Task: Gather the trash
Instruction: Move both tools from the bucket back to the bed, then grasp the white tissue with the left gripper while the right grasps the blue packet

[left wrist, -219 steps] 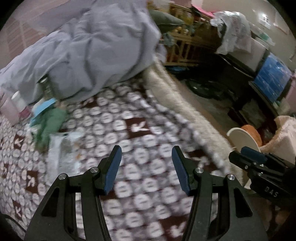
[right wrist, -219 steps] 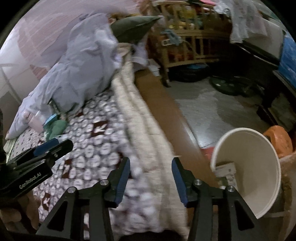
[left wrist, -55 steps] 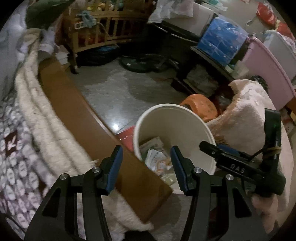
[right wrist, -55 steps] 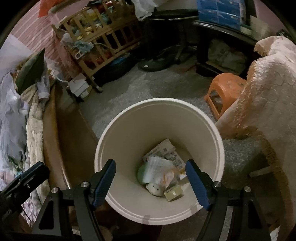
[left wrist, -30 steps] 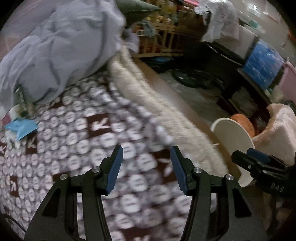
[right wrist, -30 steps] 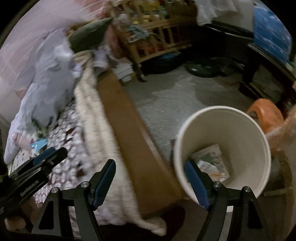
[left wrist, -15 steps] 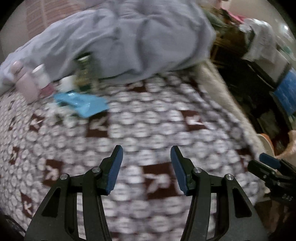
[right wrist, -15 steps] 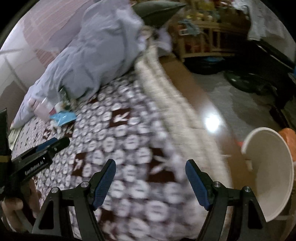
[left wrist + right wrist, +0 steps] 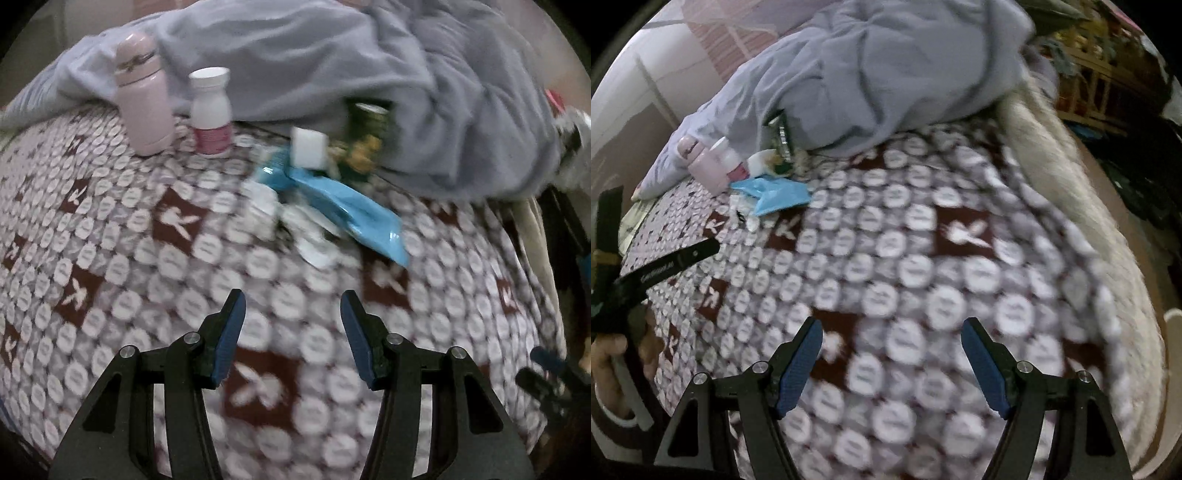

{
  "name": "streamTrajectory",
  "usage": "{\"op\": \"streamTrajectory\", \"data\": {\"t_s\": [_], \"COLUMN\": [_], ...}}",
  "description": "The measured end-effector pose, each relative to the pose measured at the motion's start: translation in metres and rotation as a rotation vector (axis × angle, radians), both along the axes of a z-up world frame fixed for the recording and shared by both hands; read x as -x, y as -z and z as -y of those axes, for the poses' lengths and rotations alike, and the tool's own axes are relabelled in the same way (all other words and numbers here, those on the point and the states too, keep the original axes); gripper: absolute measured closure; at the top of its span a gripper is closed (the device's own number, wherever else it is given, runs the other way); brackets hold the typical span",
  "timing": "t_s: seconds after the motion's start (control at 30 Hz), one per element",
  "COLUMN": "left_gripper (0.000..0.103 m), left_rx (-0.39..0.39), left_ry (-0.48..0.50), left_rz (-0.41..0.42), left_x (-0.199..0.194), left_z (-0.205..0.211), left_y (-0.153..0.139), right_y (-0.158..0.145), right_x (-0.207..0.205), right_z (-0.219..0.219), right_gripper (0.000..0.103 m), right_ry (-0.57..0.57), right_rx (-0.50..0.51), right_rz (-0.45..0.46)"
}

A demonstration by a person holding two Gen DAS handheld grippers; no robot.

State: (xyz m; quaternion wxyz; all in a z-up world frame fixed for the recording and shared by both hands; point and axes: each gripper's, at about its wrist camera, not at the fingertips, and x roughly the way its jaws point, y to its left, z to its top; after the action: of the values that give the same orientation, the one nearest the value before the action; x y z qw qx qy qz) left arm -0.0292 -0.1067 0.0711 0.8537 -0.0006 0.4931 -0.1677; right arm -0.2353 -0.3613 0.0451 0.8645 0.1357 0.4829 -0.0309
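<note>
— What's the surface here?

— A bed under a brown-and-white patterned blanket (image 9: 177,236), with a crumpled grey duvet (image 9: 332,74) heaped along its far side.

— And the trash?

— A small litter pile at the duvet's edge: a blue plastic wrapper (image 9: 354,214) lying flat, with white paper scraps (image 9: 314,243) just beside and partly under it, and a white card (image 9: 309,149) propped behind. Something green and yellow (image 9: 364,147) sits half under the duvet; too blurred to name.

— Anything else close by?

— A pink flask (image 9: 142,96) and a white bottle (image 9: 210,110) with a pink label stand upright, left of the pile.

— Where's the left gripper (image 9: 291,332)?

— Above bare blanket, its jaws apart with nothing between them. The wrapper lies ahead of it and slightly right, clear of the fingertips.

— The right gripper (image 9: 892,369)?

— Spread wide and empty, over the blanket. From its camera the wrapper (image 9: 775,194) is well apart, far up-left, and a hand (image 9: 609,369) grips the left tool's handle at the left edge.
</note>
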Motion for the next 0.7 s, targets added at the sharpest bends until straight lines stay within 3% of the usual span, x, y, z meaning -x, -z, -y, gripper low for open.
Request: {"op": "streamTrajectory", "data": {"t_s": [0.13,0.23,0.4,0.53,0.6,0.7], "left_gripper": [0.05,0.041,0.041,0.043,0.069,0.075], "left_rx": [0.037,0.078,0.097,0.157,0.156,0.144], "left_ry": [0.001,0.018,0.054,0.081,0.098,0.122], "left_rz": [-0.017,-0.014,-0.038,-0.072,-0.074,-0.088], "left_x": [-0.032,-0.055,-0.083,-0.091,-0.092,-0.085], "left_z": [-0.009,-0.01,-0.004,0.001,0.002,-0.001], "left_y": [0.007,0.014,0.03,0.04,0.043,0.041], "right_y": [-0.003,-0.003,-0.002,0.001,0.002,0.0], "right_x": [-0.029,-0.053,-0.082,-0.096,-0.104,-0.116], "right_z": [-0.013,-0.02,-0.028,-0.033,-0.035,-0.04], "right_gripper": [0.028,0.028,0.028,0.028,0.028,0.028], "right_ry": [-0.048,-0.077,-0.102,-0.123,-0.136,-0.151], "right_rx": [-0.01,-0.023,-0.023,-0.023,-0.014,-0.02], "right_rz": [0.028,0.035,0.036,0.029,0.031,0.043]}}
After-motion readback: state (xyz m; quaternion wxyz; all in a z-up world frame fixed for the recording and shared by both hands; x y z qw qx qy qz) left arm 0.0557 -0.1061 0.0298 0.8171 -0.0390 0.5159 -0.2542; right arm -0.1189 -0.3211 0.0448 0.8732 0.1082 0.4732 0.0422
